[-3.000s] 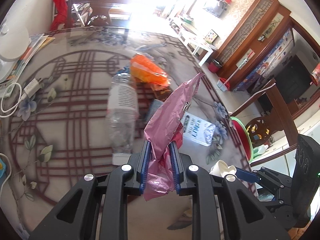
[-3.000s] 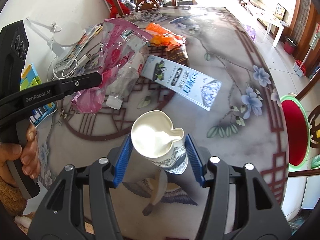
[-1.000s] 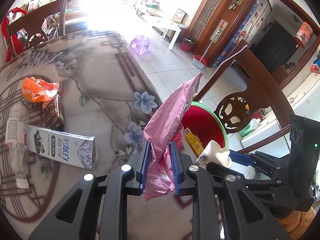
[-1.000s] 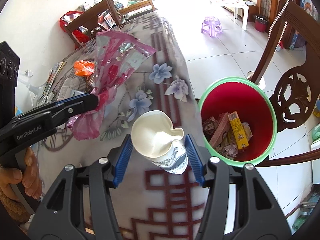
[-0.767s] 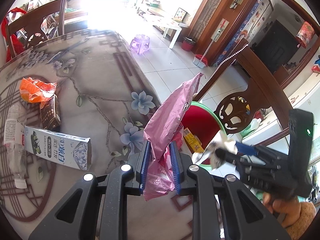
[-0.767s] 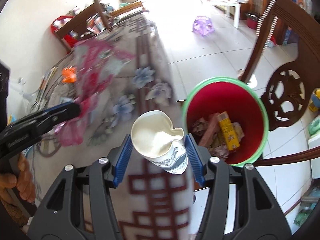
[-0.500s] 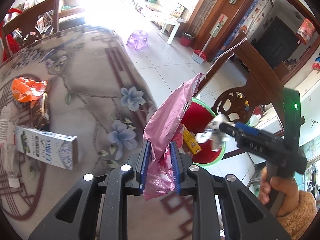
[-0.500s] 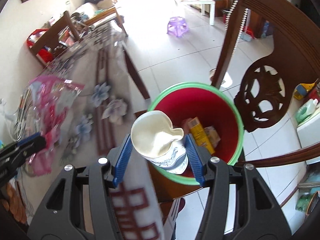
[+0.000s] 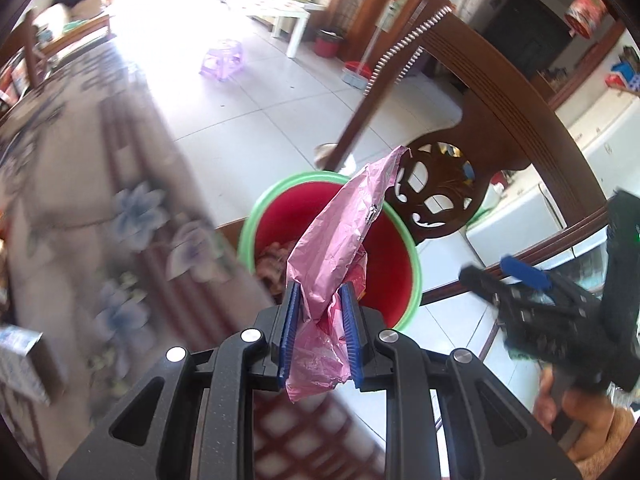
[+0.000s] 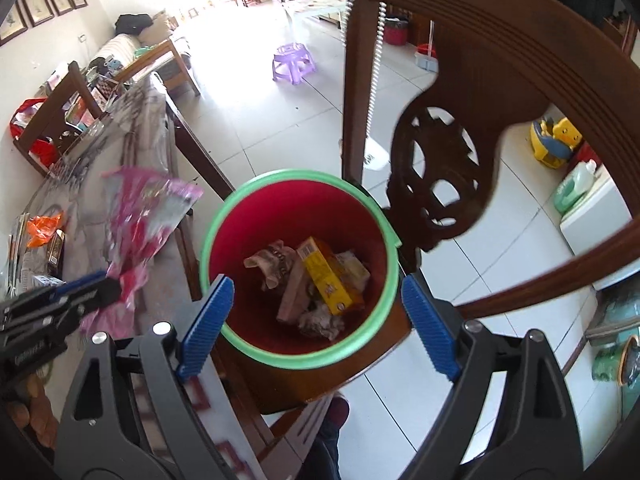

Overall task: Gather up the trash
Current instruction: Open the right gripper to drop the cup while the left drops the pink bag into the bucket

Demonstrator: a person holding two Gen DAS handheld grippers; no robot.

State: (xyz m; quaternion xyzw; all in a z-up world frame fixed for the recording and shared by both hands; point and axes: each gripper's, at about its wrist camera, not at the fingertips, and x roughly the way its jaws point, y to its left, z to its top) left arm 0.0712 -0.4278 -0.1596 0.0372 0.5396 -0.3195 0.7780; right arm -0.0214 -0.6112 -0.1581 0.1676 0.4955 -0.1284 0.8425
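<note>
Hanging over the red bin (image 10: 298,208) with its green rim, the right gripper (image 10: 316,316) has its blue jaws spread wide, and they have just been opening. Nothing sits between them now; the bin's mouth fills the gap. Down inside, past the jaws, lie a yellow carton (image 10: 326,276), crumpled paper (image 10: 320,322) and other scraps. Whether the paper cup is among them, I cannot tell.

Over on the other side, the left gripper (image 9: 318,330) has its jaws pressed together on a pink plastic bag (image 9: 340,240). The bag stands up out of the pinch and leans ahead of the jaws, its upper part over the bin's opening (image 9: 396,264) in the left wrist view, while a crumpled tail hangs back behind the pads. From the right wrist camera, that bag (image 10: 140,216) shows to the left of the right jaws, beside the bin and above the patterned table (image 10: 92,256). A carved wooden chair (image 10: 440,168) stands just beyond the bin, ahead and to the right of both grippers. On the table, far left of the jaws, an orange wrapper (image 10: 42,230) lies among other litter.
</note>
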